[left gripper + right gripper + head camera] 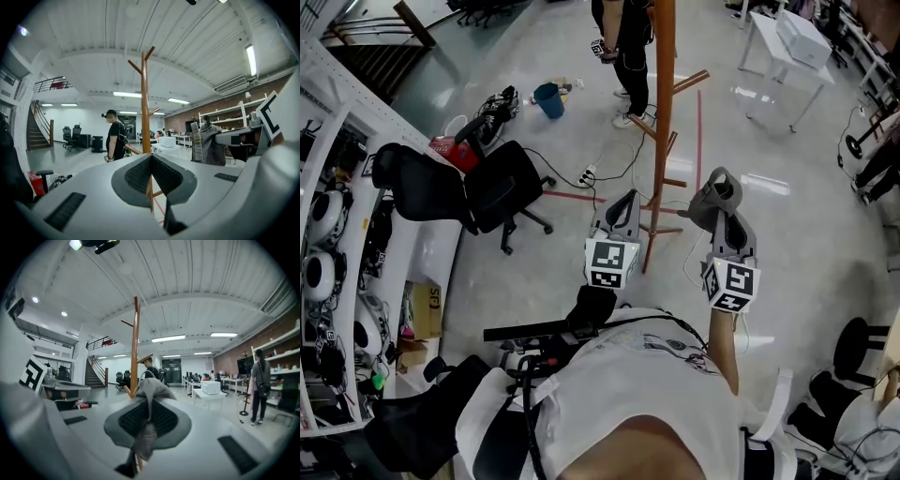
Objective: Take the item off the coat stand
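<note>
Grey garment [715, 199] pinched in right gripper, beside the wooden coat stand.

Head view: garment bunched over the tip of the right gripper [719, 216], just right of the coat stand [663, 112] pole and apart from it. Left gripper [626, 200] sits just left of the pole. A black office chair [492, 187] stands well to the left.
Left gripper view: left gripper [151, 161] jaws pressed together, nothing between them. The pole [145, 103] rises straight ahead. The garment [208, 145] hangs at right, well clear of the pole.
Right gripper view: right gripper [149, 416] jaws clamped narrow on a fold of the garment [149, 390], cloth spilling above and below the pads. The stand [135, 348] is behind, slightly left.
</note>
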### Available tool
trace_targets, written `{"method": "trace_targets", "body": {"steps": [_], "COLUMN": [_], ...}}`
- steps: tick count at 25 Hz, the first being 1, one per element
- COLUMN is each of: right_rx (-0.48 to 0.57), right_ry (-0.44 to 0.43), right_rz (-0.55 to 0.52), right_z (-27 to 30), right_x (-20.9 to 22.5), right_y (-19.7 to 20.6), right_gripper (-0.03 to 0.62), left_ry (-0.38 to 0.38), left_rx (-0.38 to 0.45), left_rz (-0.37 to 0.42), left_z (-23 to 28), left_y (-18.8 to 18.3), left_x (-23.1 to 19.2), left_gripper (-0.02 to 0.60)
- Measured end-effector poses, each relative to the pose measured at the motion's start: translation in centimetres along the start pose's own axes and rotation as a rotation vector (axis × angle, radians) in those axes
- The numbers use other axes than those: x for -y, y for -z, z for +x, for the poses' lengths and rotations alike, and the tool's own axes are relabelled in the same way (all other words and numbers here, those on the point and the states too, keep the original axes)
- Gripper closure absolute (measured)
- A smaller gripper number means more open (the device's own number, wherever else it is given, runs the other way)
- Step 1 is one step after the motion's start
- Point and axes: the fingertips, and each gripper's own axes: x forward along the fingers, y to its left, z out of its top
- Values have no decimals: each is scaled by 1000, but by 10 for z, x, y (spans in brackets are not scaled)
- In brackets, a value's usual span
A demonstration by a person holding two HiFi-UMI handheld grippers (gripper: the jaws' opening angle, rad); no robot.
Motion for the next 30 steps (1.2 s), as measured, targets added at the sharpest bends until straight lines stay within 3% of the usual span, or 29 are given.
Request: {"method": "trace_targets", "body": {"steps": [12, 30], "right_rx": [74, 88], "right_ry": [-34, -44], "right_rz": [-35, -36], "right_z": [-6, -9], "right_x": [-20, -26], "right_y": [-38, -41], "right_gripper": [574, 574], "left_ry": [-11, -7], "left_rx": [79, 62], "left_rz": [46, 38], "left_z": [-7, -5], "left_y": [-40, -37], "left_x": [3, 11], "left_gripper": [580, 580]}}
